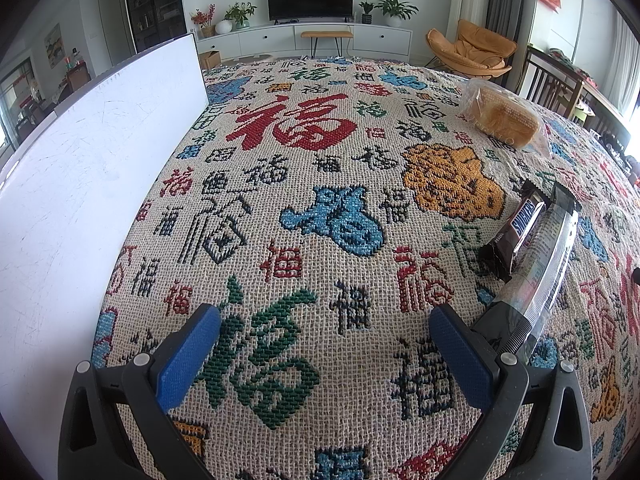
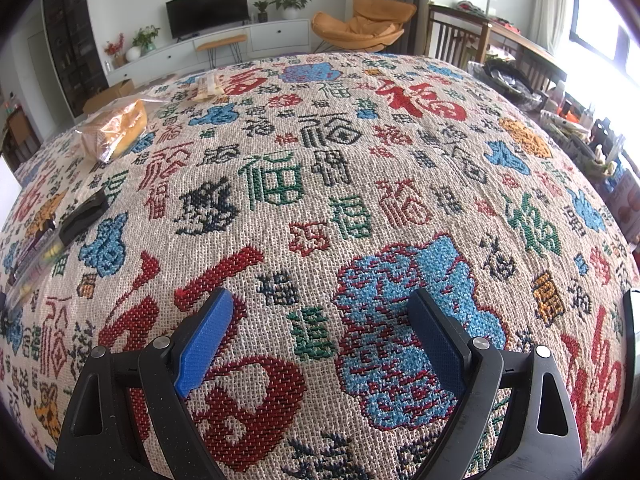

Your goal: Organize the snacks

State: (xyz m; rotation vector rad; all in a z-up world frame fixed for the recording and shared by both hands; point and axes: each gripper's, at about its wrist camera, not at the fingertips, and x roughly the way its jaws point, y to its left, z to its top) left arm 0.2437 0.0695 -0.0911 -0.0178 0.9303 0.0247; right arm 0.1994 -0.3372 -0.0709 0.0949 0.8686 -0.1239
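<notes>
A Snickers bar lies on the patterned cloth at the right of the left wrist view, beside a long clear-wrapped snack pack. A bagged bread loaf lies further back right. My left gripper is open and empty, just left of the long pack. In the right wrist view the bread lies at the far left, the dark bar and the long pack at the left edge, and a small yellow packet at the back. My right gripper is open and empty over bare cloth.
A white box wall stands along the left of the left wrist view. The woven cloth covers the whole table. Chairs and cluttered baskets stand past the right edge. A TV unit and an orange chair stand behind.
</notes>
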